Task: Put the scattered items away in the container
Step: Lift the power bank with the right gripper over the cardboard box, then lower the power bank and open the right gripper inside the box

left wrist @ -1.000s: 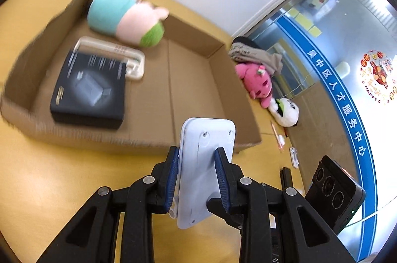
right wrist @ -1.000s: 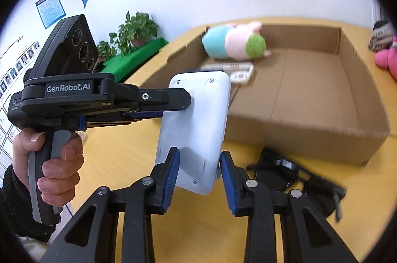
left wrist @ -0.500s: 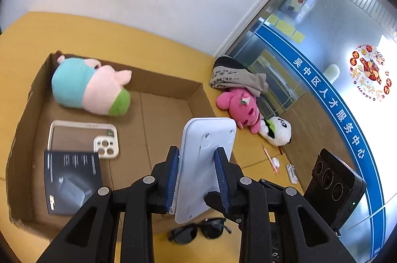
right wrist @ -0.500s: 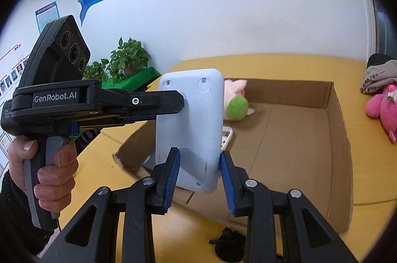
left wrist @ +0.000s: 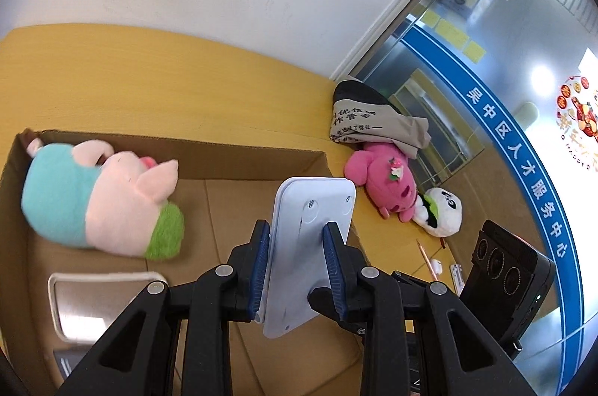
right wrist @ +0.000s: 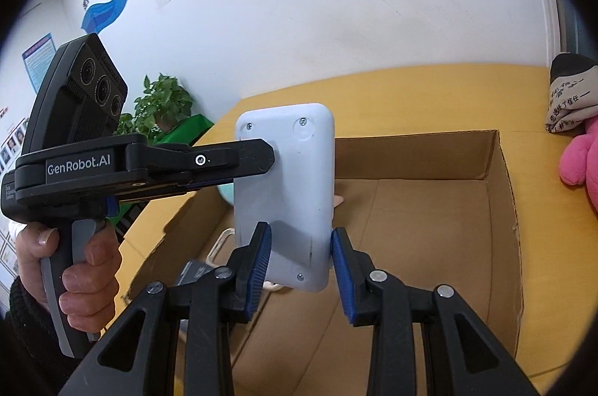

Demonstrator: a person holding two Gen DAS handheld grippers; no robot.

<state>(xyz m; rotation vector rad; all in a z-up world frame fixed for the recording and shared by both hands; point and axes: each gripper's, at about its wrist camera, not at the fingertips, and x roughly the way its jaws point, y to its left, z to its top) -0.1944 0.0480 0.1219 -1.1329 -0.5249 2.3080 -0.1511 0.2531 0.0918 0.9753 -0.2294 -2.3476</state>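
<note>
A white flat plastic device (left wrist: 314,198) with screw holes hangs over the open cardboard box (left wrist: 224,156). My left gripper (left wrist: 295,246) is shut on one of its edges. My right gripper (right wrist: 299,246) is shut on the lower end of the same device (right wrist: 287,171), and the left gripper's black finger (right wrist: 239,160) clamps its upper left side. Inside the box lie a pink, teal and green plush pig (left wrist: 101,205), a clear phone case (left wrist: 101,287) and the corner of a black box (left wrist: 63,362).
On the yellow table (left wrist: 149,67) right of the box lie a pink plush (left wrist: 385,179), a panda plush (left wrist: 441,209), a grey cloth bag (left wrist: 366,119) and a pen (left wrist: 426,257). A hand (right wrist: 74,269) holds the left gripper's handle. A potted plant (right wrist: 164,104) stands beyond the table.
Both grippers carried the white device together from in front of the box's near wall to above its inside, rising a little. The sunglasses on the table dropped out of view.
</note>
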